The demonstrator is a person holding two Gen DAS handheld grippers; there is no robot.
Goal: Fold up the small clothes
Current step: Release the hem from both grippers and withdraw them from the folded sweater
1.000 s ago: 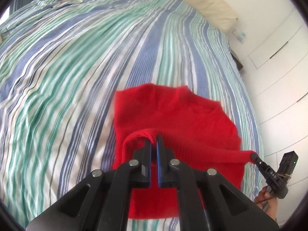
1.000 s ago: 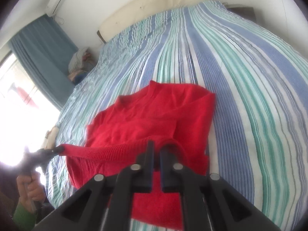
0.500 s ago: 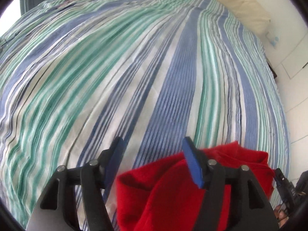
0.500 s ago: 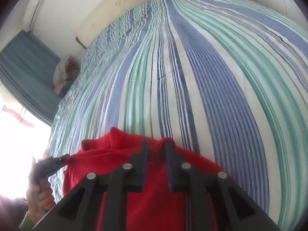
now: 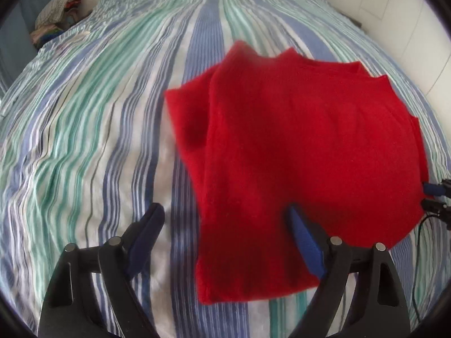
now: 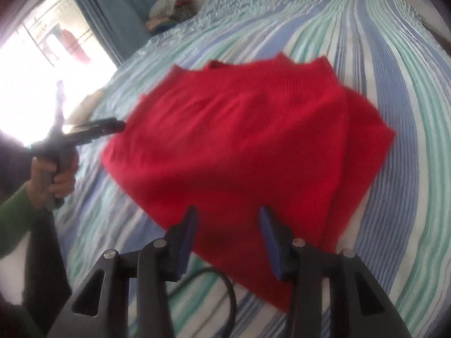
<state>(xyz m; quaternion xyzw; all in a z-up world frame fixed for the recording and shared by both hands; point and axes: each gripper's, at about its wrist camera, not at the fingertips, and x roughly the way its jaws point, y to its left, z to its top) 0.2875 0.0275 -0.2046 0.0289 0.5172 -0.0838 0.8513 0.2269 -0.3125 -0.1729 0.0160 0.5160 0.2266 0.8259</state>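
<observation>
While both claws part over the bed, the legend runs outward from them.

Left claw (image 5: 225, 239): jaws wide apart and opening; the near left corner of the red sweater (image 5: 296, 155) lies between the blue pads (image 5: 305, 242), which do not press on it. Nothing is held.

Right claw (image 6: 227, 233): jaws apart and opening; its pads (image 6: 269, 239) stand over the sweater's near edge without clamping it.

Red sweater, place: flat on the striped bed (image 5: 98, 112), folded into a rough rectangle. In the left wrist view it fills the field from centre toward 3 o'clock.

Red sweater, axis: the long axis appears to run from 6 toward 12 o'clock in the left view. The notched, neckline-like edge points to 12 o'clock, toward the head of the bed; blur keeps this uncertain.

Lower layer: a second layer juts out from under the top one at 9 o'clock in the left view, so the edges are not flush.

Risk, snagging: knit could catch on a pad as a claw lifts away, dragging the top layer open.

Risk, uneven stack: the offset layer may slide further on the soft, rumpled cover.

Risk, cable: the black cable (image 6: 225, 290) beside the near edge could hook the hem.
</observation>
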